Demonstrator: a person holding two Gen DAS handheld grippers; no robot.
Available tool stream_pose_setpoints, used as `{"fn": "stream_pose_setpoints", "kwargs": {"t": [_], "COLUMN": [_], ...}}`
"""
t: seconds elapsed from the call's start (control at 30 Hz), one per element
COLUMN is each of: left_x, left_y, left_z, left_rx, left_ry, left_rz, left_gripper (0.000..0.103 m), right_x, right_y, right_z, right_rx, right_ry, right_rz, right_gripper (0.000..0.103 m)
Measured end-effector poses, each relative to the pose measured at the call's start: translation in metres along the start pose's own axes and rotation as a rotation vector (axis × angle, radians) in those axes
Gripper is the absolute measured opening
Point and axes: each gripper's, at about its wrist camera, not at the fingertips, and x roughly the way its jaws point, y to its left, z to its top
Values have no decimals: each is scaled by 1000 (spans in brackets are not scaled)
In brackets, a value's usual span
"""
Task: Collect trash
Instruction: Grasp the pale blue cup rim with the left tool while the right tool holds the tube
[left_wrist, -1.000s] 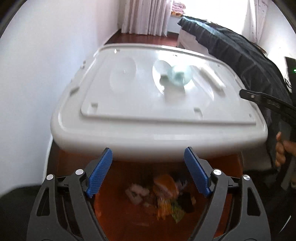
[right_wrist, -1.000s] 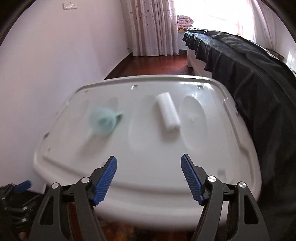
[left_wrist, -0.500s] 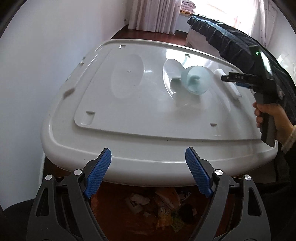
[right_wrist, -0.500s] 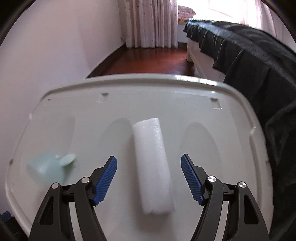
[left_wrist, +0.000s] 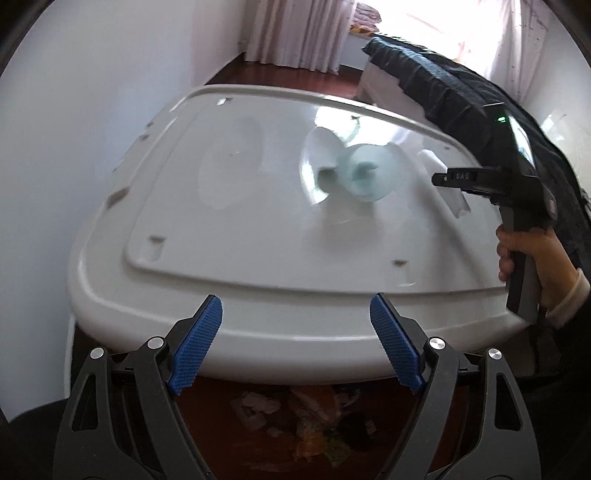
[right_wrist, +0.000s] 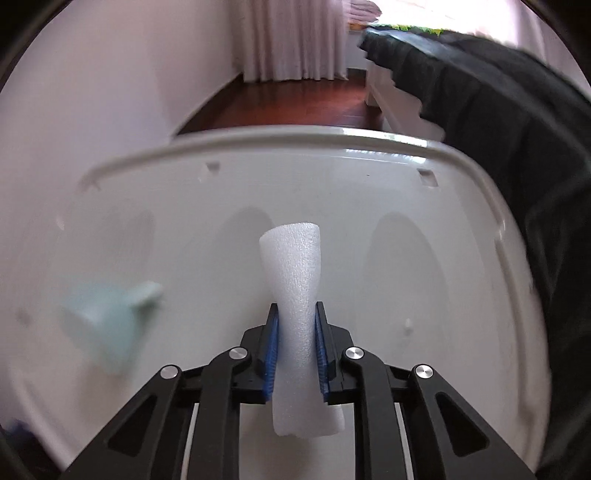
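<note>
My right gripper (right_wrist: 295, 325) is shut on a white foam roll (right_wrist: 293, 280) that lies on the big white plastic lid (right_wrist: 369, 192); the roll is pinched in at its middle. A pale blue funnel-like cup (right_wrist: 107, 314) lies on its side to the left of it. In the left wrist view the cup (left_wrist: 365, 173) sits mid-lid, and the right gripper (left_wrist: 458, 184) shows beside it over the foam roll (left_wrist: 448, 184). My left gripper (left_wrist: 295, 343) is open and empty at the lid's (left_wrist: 258, 240) near edge.
Several scraps of trash (left_wrist: 306, 417) lie on the red-brown floor below the lid's near edge. A white wall (left_wrist: 74, 129) runs along the left. A bed with a dark cover (right_wrist: 498, 129) stands close on the right. Curtains (right_wrist: 295, 40) hang at the far end.
My right gripper has moved forward over the foam roll and shut on it. My left gripper has risen and looks further over the lid; it stays open.
</note>
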Motion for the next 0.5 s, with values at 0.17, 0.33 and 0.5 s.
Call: {"fn": "stream_pose_setpoints", "kwargs": {"t": [0.17,0.33,0.5], "left_x": [-2,11,62], "left_y": [-30,-63,-53], "left_z": [35,74,88], "left_rx": [27,273,300], "left_ry": [-48,-150,-93], "left_rz": [-120,21,87], "left_gripper": [80,80,80], "right_x": [-95,-125,-113], "right_y": [-1,-5,-17], "right_z": [-14,-46,-43], "right_rx": [111,80,100], "right_ry": [-162,-226,-193], "right_rz": [219,206,210], "right_gripper": [18,19,20]}}
